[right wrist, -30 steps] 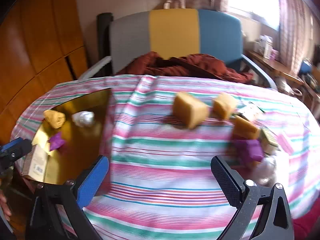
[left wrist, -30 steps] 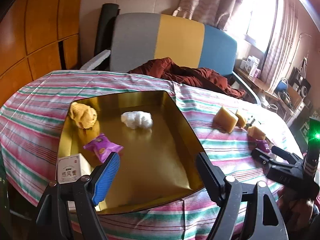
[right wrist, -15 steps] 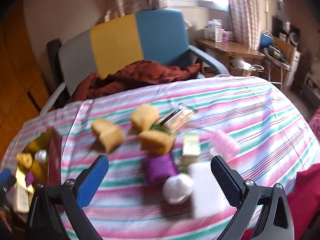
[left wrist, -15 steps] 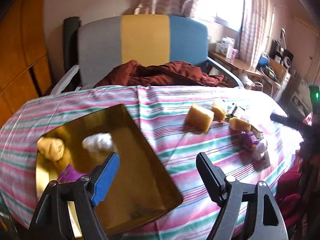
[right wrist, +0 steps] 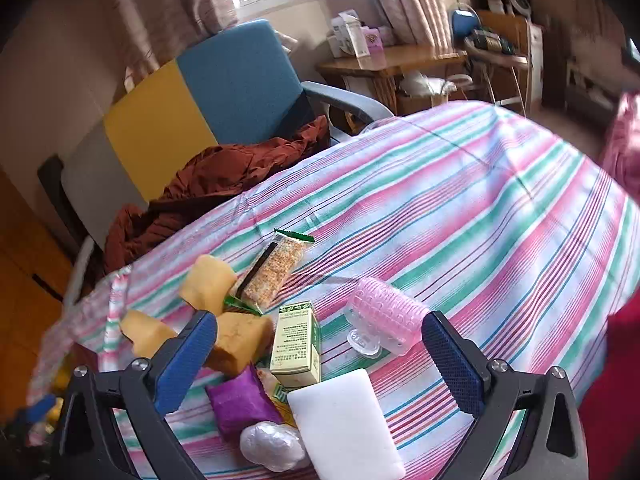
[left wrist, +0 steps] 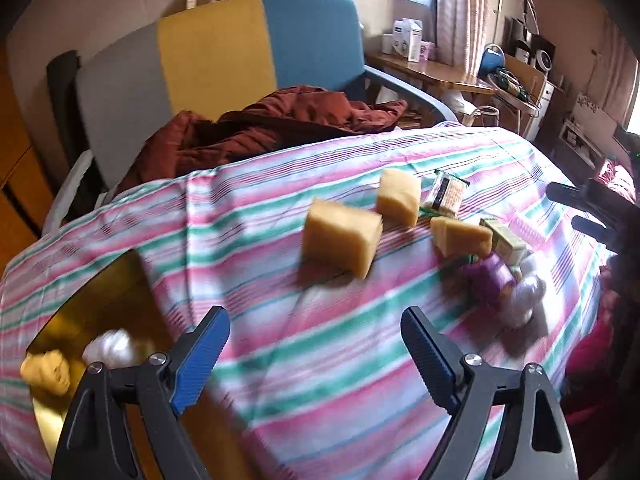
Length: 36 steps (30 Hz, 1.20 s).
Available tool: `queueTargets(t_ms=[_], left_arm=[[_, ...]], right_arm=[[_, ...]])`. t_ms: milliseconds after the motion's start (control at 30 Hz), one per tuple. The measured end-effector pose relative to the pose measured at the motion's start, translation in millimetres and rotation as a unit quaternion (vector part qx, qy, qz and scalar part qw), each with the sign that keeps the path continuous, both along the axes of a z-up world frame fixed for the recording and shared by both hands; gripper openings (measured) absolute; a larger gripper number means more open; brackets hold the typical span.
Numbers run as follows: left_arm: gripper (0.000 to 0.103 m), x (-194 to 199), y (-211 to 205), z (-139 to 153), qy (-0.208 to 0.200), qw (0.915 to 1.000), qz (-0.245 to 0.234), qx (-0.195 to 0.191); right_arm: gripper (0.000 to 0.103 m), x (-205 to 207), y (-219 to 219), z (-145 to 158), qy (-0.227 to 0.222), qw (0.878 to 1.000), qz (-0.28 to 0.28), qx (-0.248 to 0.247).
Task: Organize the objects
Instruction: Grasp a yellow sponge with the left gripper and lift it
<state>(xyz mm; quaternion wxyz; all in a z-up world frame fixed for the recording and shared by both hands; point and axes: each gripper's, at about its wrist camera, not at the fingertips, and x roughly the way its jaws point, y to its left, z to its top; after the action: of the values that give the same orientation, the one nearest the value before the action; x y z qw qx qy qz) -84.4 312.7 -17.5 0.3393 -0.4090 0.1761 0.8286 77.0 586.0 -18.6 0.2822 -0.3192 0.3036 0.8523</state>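
My left gripper [left wrist: 316, 344] hangs over the striped tablecloth with its jaws opening and nothing between them. A gold tray [left wrist: 116, 296] lies at its lower left, holding a yellow bun [left wrist: 44, 372] and a white wad [left wrist: 112, 348]. Ahead lie three yellow sponge blocks [left wrist: 340, 236], a snack bar [left wrist: 446, 194] and a purple packet [left wrist: 486, 276]. My right gripper [right wrist: 320, 356] stands open above a pile, touching none of it: a green box [right wrist: 298, 344], a pink hair roller [right wrist: 384, 320], a white pad [right wrist: 344, 424], a purple packet [right wrist: 236, 400] and a wrapped white ball [right wrist: 272, 444].
A chair [left wrist: 216, 44] with a grey, yellow and blue back stands behind the table, a red-brown jacket [left wrist: 272, 124] heaped on its seat. A wooden side table [right wrist: 392, 62] with boxes is at the far right. The striped cloth [right wrist: 500, 200] drops off at the table's rounded edge.
Both views have swung to the right, from the gold tray towards the pile. The left jaws stand wider apart. The right gripper has come over the box, the roller and the white pad.
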Motion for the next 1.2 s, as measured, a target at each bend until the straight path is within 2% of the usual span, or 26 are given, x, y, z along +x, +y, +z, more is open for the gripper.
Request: queueTargets(t_ms=[233,367,567,700,733,800,833,867,967,1200], left_arm=[[0.101,-36,46,-20,-0.023,0.9995,-0.010,-0.016],[0.102,-51,65,-29,-0.020,0.9991,-0.020,-0.032],[0.103,-67,91,-47,-0.029,0.9962,-0.064,-0.052],[0.103,-82,100,-62,-0.044,0.9951,-0.059,-0.066],[0.100,-85,101,-66,-0.051,0.9950,-0.057,-0.065],[0.085,-90,101,-74,-0.068,0.9943,-0.052,-0.064],[0.077,-91,100,-77,-0.086,0.9933,-0.052,-0.056],[0.076,-91,97,-78,-0.100,0.9927,-0.051,-0.044],[0.074,-78,89,-71,-0.083,0.9948,-0.046,-0.036],[0.074,-41,42,-24,-0.059,0.9976,-0.009,0.036]], right_arm=[[0.103,-3,-1,-5,0.007,0.999,0.019,-0.029],[0.103,-5,-3,-9,0.005,0.999,0.031,-0.043],[0.103,-6,-2,-12,0.002,0.998,0.037,-0.052],[0.103,-6,-1,-11,0.003,0.998,0.036,-0.048],[0.103,-6,-2,-11,0.004,0.998,0.036,-0.047],[0.103,-7,-2,-10,0.003,0.998,0.038,-0.045],[0.103,-8,-3,-10,0.003,0.998,0.039,-0.043],[0.103,-8,-3,-9,0.003,0.998,0.042,-0.042],[0.103,-11,-7,-7,0.012,0.997,0.059,-0.038],[0.102,-29,-28,-10,-0.002,0.991,0.131,-0.033]])
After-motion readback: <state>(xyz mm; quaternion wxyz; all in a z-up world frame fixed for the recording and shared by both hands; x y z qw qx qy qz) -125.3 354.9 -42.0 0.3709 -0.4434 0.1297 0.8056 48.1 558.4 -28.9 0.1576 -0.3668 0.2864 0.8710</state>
